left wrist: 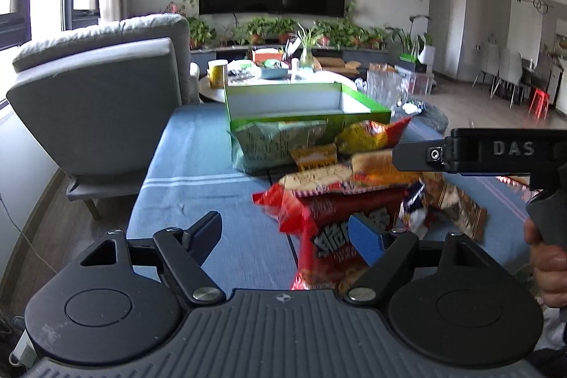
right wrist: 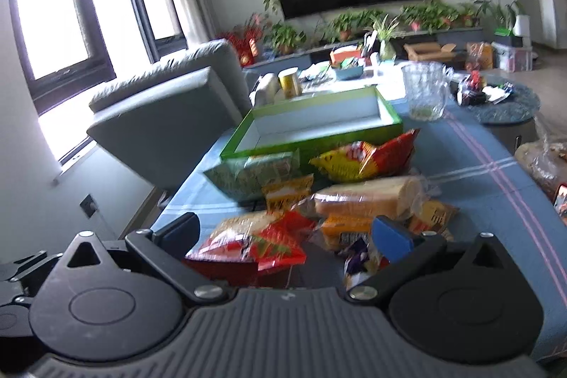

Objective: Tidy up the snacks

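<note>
A pile of snack packets lies on a blue tablecloth [left wrist: 198, 172]. A green box [left wrist: 301, 101] with a white, empty inside stands behind the pile; it also shows in the right wrist view [right wrist: 319, 123]. A red chip bag [left wrist: 329, 218] lies nearest my left gripper [left wrist: 287, 232], which is open, its fingers either side of the bag's near end. A green packet [left wrist: 269, 144], a yellow-red packet [left wrist: 372, 133] and a bread-like pack [right wrist: 368, 197] lie further back. My right gripper [right wrist: 287, 232] is open above a red-yellow packet [right wrist: 255, 243].
A grey armchair [left wrist: 106, 94] stands left of the table. A clear plastic cup [right wrist: 423, 91] stands right of the box. A coffee table with a yellow tin [left wrist: 218, 73] and clutter sits behind. A bagged item [right wrist: 545, 165] lies at the right table edge.
</note>
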Demonstrator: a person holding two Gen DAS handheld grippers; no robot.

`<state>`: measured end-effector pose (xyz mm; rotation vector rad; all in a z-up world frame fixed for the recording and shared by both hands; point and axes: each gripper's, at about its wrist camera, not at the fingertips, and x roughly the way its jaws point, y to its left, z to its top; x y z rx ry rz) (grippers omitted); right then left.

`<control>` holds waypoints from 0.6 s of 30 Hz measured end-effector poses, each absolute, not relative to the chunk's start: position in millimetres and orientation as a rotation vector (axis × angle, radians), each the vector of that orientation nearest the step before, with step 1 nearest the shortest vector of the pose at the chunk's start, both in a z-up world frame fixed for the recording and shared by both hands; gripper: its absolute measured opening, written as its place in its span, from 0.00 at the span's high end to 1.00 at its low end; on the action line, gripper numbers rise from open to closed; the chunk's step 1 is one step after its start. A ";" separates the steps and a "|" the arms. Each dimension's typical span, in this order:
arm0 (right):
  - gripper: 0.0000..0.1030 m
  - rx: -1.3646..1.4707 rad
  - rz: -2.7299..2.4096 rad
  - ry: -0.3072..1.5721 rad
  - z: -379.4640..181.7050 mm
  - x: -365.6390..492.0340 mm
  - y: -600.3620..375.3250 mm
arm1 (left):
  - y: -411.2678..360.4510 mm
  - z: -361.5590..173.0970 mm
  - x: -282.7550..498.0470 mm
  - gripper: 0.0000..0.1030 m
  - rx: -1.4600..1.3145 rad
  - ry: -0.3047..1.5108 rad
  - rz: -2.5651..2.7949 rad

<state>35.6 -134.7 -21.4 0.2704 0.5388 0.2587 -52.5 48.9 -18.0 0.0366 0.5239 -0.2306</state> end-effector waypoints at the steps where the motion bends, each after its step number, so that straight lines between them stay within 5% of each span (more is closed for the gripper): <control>1: 0.00 0.274 0.275 0.552 -22.8 35.9 -133.8 | 48.4 -19.9 -51.3 0.31 0.037 0.534 -0.234; 18: 0.00 0.313 0.407 0.767 -58.5 42.8 -114.6 | 41.0 -55.1 -29.1 0.51 -0.011 0.664 -0.335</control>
